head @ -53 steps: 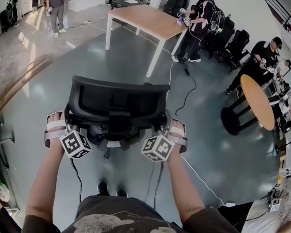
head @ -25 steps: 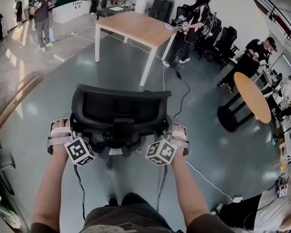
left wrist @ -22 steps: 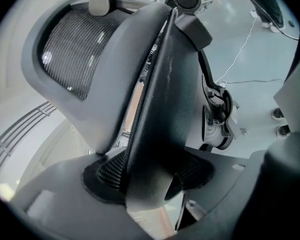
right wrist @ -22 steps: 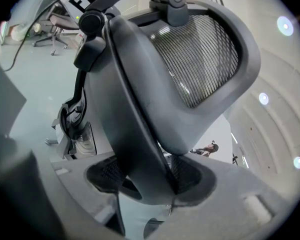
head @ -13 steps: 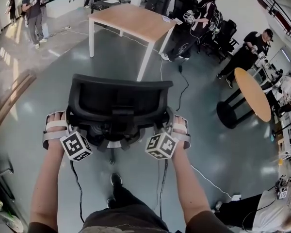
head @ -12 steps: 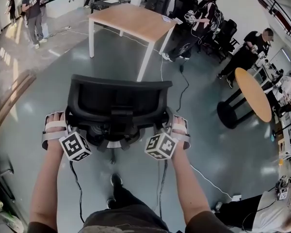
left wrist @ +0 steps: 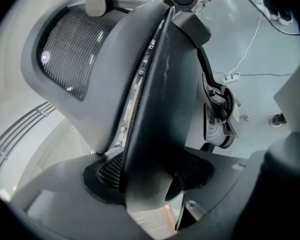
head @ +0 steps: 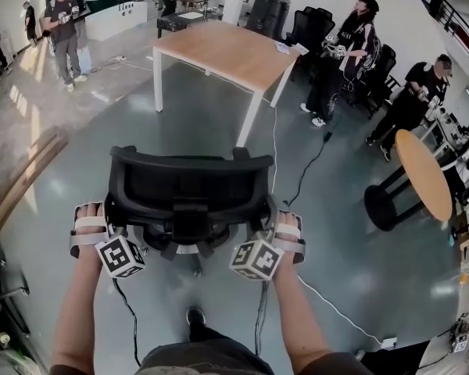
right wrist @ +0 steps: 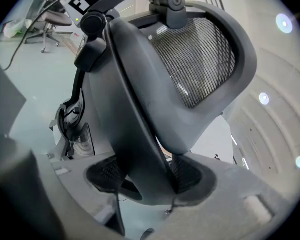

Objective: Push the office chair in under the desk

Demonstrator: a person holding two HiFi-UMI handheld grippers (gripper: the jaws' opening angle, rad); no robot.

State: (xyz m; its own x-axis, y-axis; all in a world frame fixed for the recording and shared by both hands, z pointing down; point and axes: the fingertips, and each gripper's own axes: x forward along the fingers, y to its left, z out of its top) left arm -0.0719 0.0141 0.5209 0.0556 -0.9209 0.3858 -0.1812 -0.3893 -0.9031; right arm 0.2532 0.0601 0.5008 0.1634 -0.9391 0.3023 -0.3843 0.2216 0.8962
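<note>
Grey polished floor point(head: 359, 272) of an open office, people standing round the edges, a cable point(head: 328, 303) trailing across.

Head view: office chair point(head: 189, 186) stands w/ its back to the person, well apart from the wood worktop point(head: 227, 49) ahead. Left tool point(head: 109, 219) and right tool point(head: 267, 219) sit at either side of the backrest, prob. so the push stays straight.

Left gripper view: jaws clamped on the backrest's side frame point(left wrist: 160, 134), mesh above.

Right gripper view: same, jaws closed on the opposite frame edge point(right wrist: 140, 149).

Smooth floor should let the chair roll easily; the cable may snag.
</note>
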